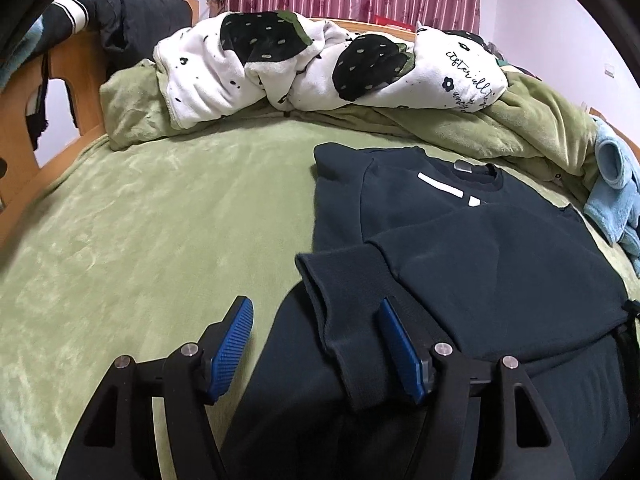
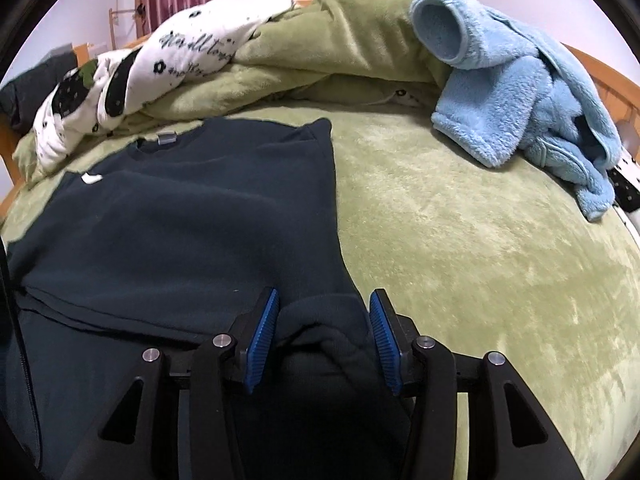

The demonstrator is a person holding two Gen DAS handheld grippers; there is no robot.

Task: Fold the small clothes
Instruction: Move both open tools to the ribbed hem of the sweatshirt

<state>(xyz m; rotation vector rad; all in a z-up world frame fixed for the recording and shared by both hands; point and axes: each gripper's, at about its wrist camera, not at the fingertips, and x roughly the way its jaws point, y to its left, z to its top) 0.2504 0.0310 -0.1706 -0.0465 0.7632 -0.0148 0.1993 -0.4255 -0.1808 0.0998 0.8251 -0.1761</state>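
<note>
Green bedspread (image 1: 160,220), dark sweater (image 1: 480,248) flat, left gripper (image 1: 316,344) and right gripper (image 2: 324,340) low, jaws apart, gripping nothing.

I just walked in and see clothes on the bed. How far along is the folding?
Partly done. The dark sweater lies flat on the green bed with both sleeves already folded in across its front. In hand: the left claw and right claw are open at the sweater's near edge, with cloth between their fingers, probably to fold it up. Left: that last fold, then the crumpled blue fleece.
</note>
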